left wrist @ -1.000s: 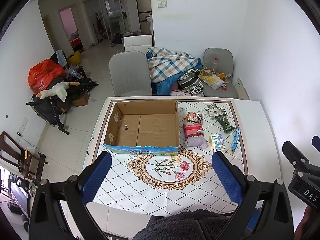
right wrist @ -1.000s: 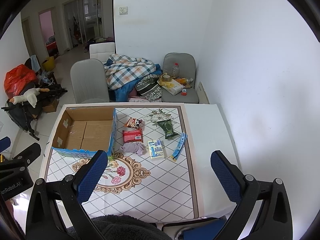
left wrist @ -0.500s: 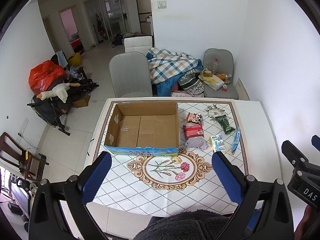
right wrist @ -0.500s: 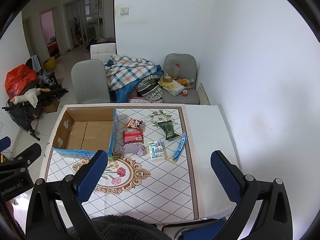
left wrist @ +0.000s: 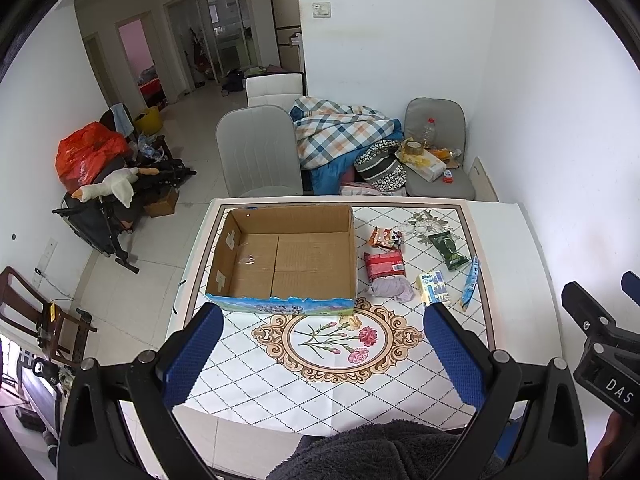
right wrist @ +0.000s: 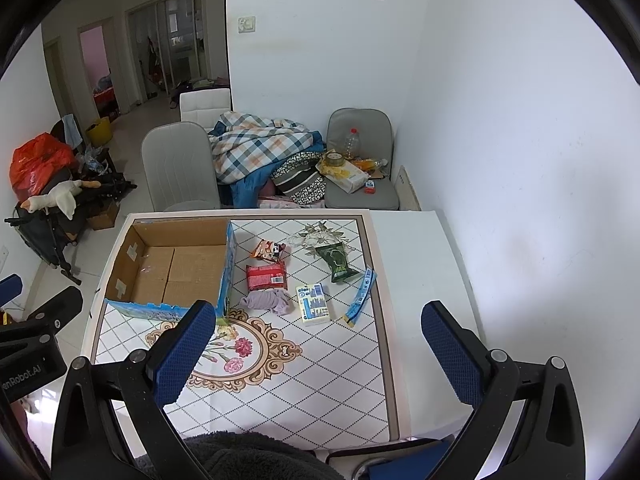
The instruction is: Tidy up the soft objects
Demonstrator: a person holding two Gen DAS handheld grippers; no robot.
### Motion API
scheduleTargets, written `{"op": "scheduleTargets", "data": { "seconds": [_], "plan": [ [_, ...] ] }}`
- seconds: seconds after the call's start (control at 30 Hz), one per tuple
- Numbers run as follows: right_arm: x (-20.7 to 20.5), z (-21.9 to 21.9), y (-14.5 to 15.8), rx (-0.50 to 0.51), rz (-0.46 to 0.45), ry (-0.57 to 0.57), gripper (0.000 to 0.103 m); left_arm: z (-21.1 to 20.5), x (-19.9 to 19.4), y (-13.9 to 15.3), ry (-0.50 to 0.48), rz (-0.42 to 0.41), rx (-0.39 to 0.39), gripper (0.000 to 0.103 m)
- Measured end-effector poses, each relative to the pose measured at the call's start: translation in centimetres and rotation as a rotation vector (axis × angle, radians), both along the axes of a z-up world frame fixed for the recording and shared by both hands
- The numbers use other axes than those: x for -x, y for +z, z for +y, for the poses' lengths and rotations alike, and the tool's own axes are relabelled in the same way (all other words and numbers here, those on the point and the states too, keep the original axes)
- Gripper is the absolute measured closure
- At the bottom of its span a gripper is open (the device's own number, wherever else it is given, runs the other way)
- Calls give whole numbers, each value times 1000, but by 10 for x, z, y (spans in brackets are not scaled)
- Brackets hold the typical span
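Left gripper (left wrist: 320,344) held high, jaws spread wide, nothing between the blue pads (left wrist: 192,354). Right gripper (right wrist: 318,344) same: high, jaws wide apart, nothing between the pads (right wrist: 450,354). Both angled forward and down, side by side at about equal height. Right gripper's black body shows at the right edge of the left view, left gripper's body at the left edge of the right view. Dark fleecy sleeve or torso (left wrist: 380,452) at the bottom of both views.
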State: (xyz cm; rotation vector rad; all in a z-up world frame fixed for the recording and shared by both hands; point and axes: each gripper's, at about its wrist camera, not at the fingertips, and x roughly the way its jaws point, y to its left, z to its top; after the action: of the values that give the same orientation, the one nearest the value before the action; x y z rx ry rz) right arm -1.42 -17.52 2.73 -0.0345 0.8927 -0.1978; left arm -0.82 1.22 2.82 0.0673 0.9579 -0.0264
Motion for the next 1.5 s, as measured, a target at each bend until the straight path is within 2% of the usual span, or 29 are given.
{"op": "scheduleTargets", "data": {
  "seconds": [0.17,0.3,0.4,0.47,0.6,0.73,0.8,0.87,0.93,1.0,1.1,1.2,1.37,1.5],
  "plan": [
    [-4,-5,-5,-10,7,-16,0,-9,-11,-3,-9,1,12,0],
    [-19,-29,-21,-40,33,-67,0,-24,-39,-16,-34,25,29,0],
    [-40,-59,-41,-65,74,-123,0,-43,-71,-36,-69,58,26,0],
    [-57,-82,-60,-84,105,-155,0,-61,-101,-57,-99,88,-8,0],
    [-101,-130,-111,-165,199,-195,0,-92,-161,-110,-142,200,-18,0],
    [-157,-169,-175,-220,293,-184,0,-119,-232,-189,-139,360,-11,0],
    [-184,-183,-208,-248,333,-168,0,-133,-253,-224,-129,424,-20,1],
    [-216,-196,-248,-265,387,-151,0,-147,-278,-268,-123,522,9,1],
    [-242,-198,-284,-260,435,-119,0,-157,-291,-302,-109,610,5,8],
    [-269,-201,-320,-278,494,-90,0,-169,-295,-334,-109,694,41,11],
    [-306,-202,-365,-327,561,-30,0,-182,-288,-360,-100,740,51,11],
    [-342,-197,-405,-305,634,51,0,-196,-278,-393,-76,815,88,11],
    [-380,-193,-450,-316,751,115,4,-213,-266,-434,-12,912,181,11],
    [-399,-194,-467,-316,799,123,5,-233,-260,-453,-11,934,185,11]
  ]
}}
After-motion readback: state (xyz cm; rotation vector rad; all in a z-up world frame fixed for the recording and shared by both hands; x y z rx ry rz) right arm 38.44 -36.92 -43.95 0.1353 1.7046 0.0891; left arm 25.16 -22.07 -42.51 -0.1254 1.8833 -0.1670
